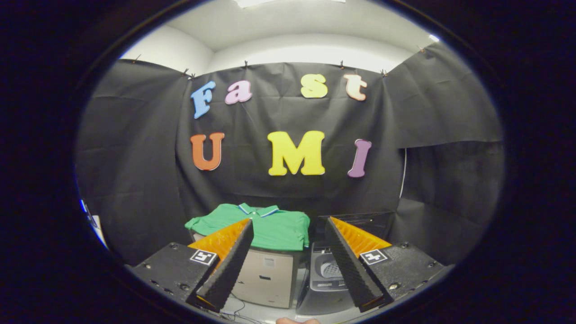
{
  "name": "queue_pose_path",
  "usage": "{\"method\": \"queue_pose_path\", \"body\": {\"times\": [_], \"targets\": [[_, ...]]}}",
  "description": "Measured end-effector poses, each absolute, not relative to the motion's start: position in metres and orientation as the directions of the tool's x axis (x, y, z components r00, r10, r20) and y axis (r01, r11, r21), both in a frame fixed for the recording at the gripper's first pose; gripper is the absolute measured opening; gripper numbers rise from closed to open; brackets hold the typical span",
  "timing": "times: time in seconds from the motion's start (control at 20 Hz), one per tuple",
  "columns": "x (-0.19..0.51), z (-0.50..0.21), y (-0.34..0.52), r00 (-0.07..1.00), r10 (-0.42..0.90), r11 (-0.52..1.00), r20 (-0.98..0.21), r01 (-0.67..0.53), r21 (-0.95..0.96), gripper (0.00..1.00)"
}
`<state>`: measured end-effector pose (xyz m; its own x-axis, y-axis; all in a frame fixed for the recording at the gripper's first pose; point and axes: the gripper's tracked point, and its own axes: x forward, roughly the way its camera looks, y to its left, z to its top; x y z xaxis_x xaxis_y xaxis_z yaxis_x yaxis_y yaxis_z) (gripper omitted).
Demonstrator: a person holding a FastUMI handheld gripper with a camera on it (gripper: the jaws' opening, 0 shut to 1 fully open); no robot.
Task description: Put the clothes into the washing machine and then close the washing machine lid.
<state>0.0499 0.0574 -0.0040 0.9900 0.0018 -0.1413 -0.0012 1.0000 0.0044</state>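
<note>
I am holding the gripper (288, 221) level, its two fingers spread wide and gripping nothing. Each finger's housing is carrying one small square marker tag, two in all; these bear a black-and-white pattern, not writing I can read.

Just ahead, in the gap between the fingertips, one folded green polo shirt (265, 227) is lying on top of a pale cabinet (265, 279). Its collar has a white and blue edge and is pointing away from me. The left finger is covering the shirt's near left corner, so I cannot make out how far the cloth hangs there. The cabinet's front is showing a small label and a dark slot, both too small to read.

Beside the cabinet, to the right, one dark washing machine (326, 276) is standing with its lid (355, 219) raised; I am seeing part of the perforated drum (332, 270) through the opening. The right finger is hiding much of the machine's right side, and any brand mark is escaping me.

Thin cables (236, 311) are trailing on the floor below the cabinet, cut off by the fingers.
</note>
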Motion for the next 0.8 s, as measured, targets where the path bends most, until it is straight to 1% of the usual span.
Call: {"method": "queue_pose_path", "body": {"times": [0.25, 0.45, 0.6, 0.7, 0.8], "targets": [[0.105, -0.004, 0.111, 0.961, 0.086, 0.996, -0.261, -0.080, 0.036, 1.00], [0.153, -0.003, 0.137, 0.934, 0.117, 0.992, -0.337, -0.123, 0.002, 1.00], [0.192, -0.004, 0.160, 0.893, 0.159, 0.987, -0.421, -0.150, 0.057, 1.00], [0.217, -0.009, 0.163, 0.857, 0.137, 0.990, -0.498, -0.140, 0.030, 1.00], [0.245, -0.012, 0.175, 0.829, 0.136, 0.988, -0.543, -0.152, 0.016, 1.00]]}}
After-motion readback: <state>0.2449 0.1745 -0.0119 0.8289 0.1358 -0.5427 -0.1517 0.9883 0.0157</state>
